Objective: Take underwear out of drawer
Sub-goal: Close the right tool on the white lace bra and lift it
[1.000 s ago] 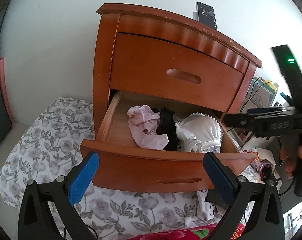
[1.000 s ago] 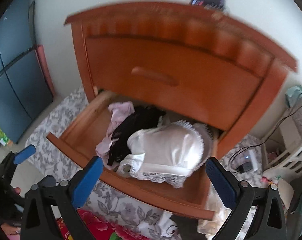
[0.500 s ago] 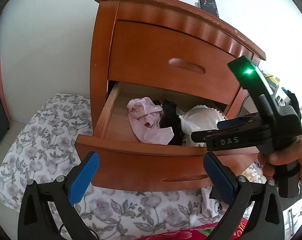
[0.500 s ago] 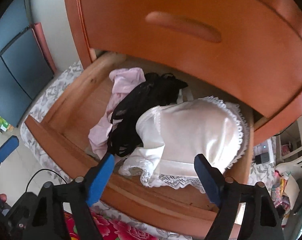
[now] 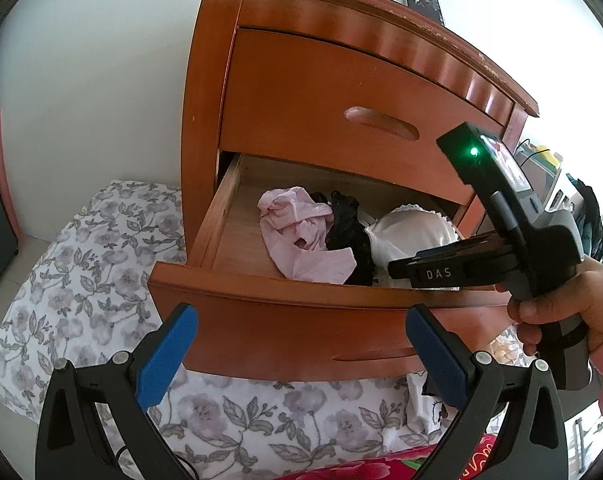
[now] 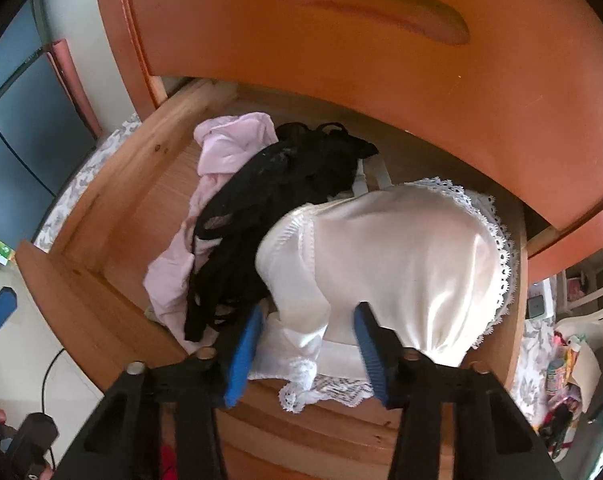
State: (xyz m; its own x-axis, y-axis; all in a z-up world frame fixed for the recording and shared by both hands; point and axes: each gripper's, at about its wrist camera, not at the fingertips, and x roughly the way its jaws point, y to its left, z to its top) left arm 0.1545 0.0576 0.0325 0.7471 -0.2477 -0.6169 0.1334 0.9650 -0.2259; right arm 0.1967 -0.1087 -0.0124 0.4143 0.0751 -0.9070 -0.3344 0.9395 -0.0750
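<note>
White satin underwear (image 6: 381,248) in drawer (image 6: 113,216), between closing right hand-held gripper (image 6: 307,316) pads

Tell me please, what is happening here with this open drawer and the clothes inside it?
A person is taking underwear from the open lower drawer of a wooden nightstand. The right claw has reached down into it and has just been closing around the front of the white satin bra; whether it grips yet is unclear. A pink garment and a black lace one lie beside it. The left claw hangs open before the drawer front.

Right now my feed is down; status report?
Right gripper closing around white garment in drawer. Left gripper open, outside. Nothing blocking.
</note>
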